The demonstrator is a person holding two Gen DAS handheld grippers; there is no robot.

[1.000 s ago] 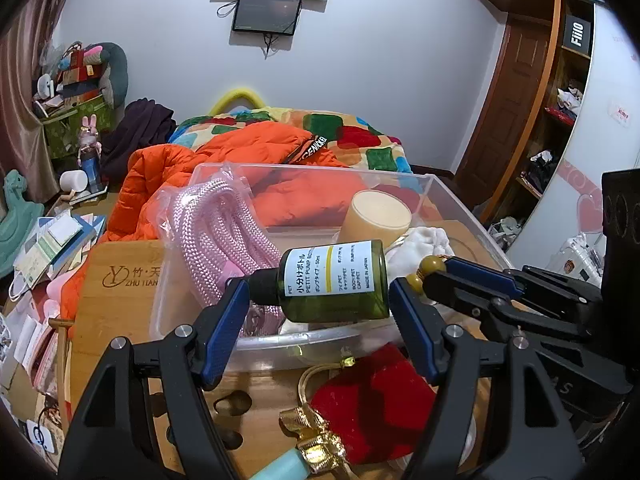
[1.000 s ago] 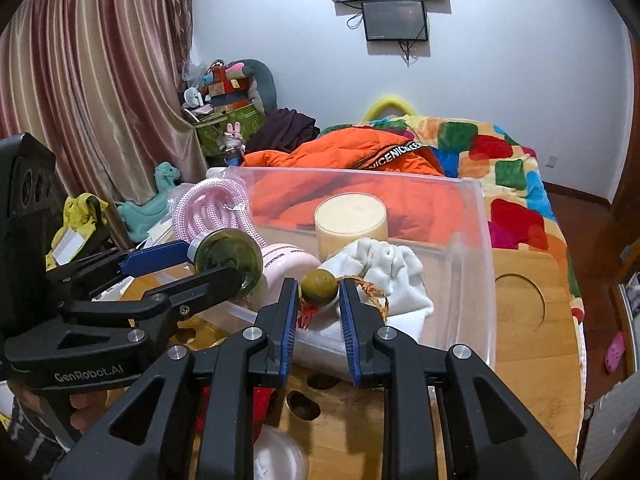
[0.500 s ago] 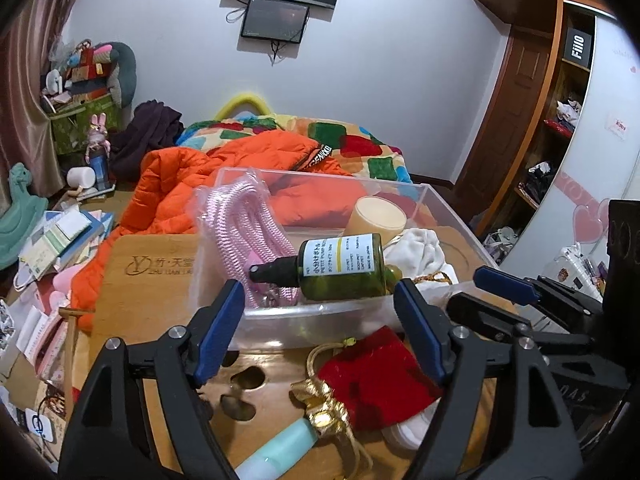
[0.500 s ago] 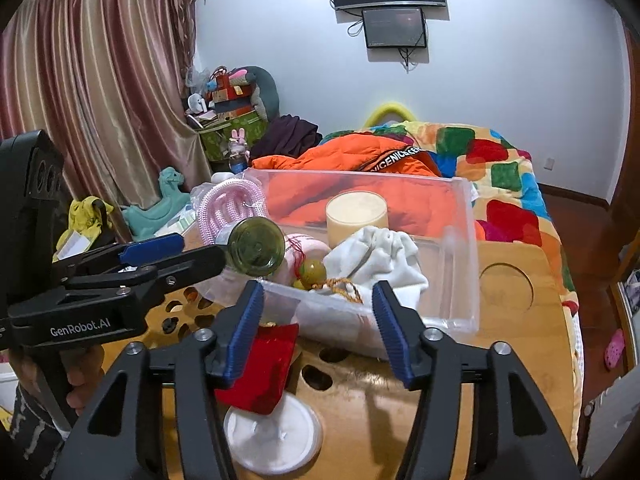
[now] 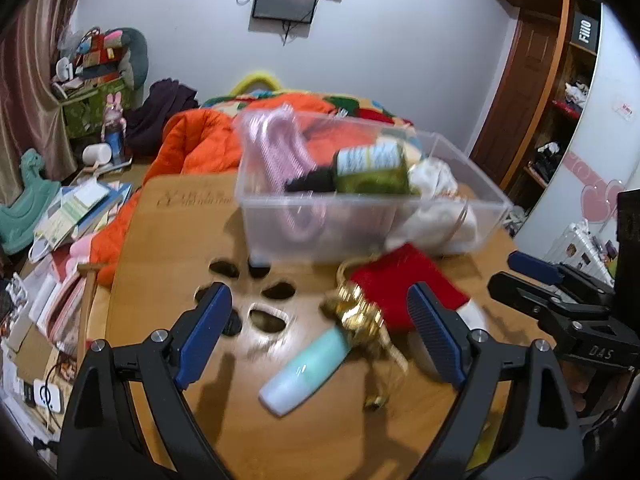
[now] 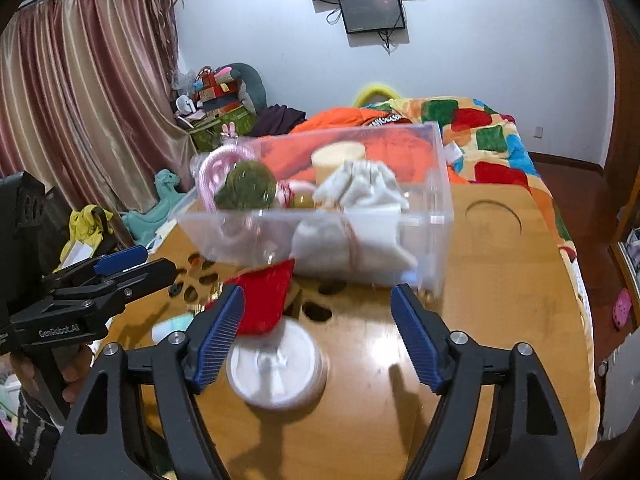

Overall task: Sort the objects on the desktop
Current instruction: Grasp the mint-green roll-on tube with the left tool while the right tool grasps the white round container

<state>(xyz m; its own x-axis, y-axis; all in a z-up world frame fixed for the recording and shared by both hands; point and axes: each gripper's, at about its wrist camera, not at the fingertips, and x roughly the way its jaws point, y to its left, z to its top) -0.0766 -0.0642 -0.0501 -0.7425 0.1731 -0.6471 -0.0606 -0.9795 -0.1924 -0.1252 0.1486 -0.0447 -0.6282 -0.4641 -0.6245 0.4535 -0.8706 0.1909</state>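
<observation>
Bottle [image 5: 370, 171] | green, white label, lying in clear bin [image 5: 460, 216]

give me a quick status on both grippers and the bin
Left gripper open, empty. Right gripper open, empty. Green bottle in clear bin. Red pouch, mint tube left on table.

In the clear bin [image 5: 360, 216]: one green bottle [image 5: 372, 170], one pink hose [image 5: 280, 152], one white cloth [image 6: 360, 192], one cream cup [image 6: 338, 156]. In front of the bin: one red pouch [image 5: 400, 284], one mint tube [image 5: 308, 368], one white disc [image 6: 278, 368].
</observation>
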